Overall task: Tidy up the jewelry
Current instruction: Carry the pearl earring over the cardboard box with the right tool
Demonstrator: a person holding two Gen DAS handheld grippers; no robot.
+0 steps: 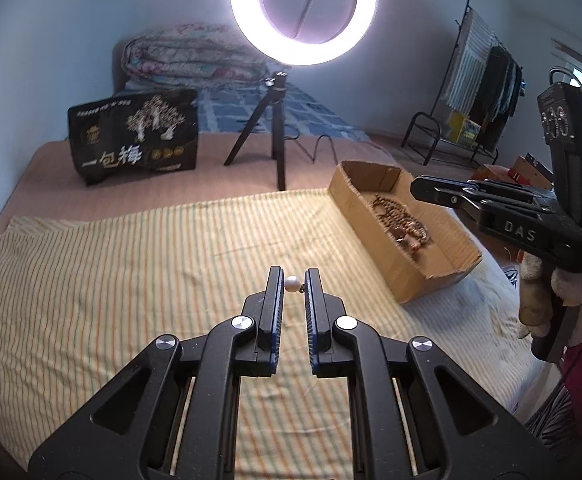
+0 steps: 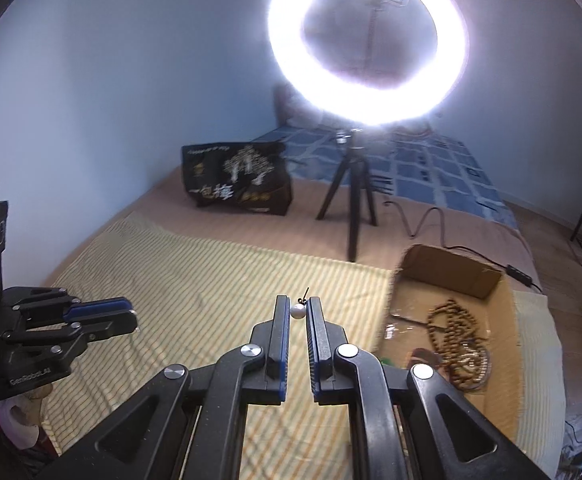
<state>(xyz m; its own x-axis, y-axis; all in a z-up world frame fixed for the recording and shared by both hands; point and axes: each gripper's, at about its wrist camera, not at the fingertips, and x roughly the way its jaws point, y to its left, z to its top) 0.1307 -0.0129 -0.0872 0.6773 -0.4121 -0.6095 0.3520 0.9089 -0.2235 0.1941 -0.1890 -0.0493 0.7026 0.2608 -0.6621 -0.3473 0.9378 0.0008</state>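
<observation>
Each hand-held gripper, left (image 1: 293, 280) and right (image 2: 298, 309), is clamped on 1 pearl earring (image 1: 291, 283) at its fingertips, held above the striped cloth (image 1: 131, 280) on the bed, probably a pair bound for the cardboard box (image 2: 503, 292) of wooden beads (image 2: 459, 340).

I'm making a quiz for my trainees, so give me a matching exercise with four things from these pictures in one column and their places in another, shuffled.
Things:
1. white pearl earring
2. brown wooden bead strands
3. black printed snack bag
4. black tripod of the ring light

Places:
A. standing beside the black bag on the tan cover
B. inside the open cardboard box
C. pinched between the left gripper fingers
D. propped upright at the far side of the bed

Pairs: 1-C, 2-B, 3-D, 4-A
</observation>
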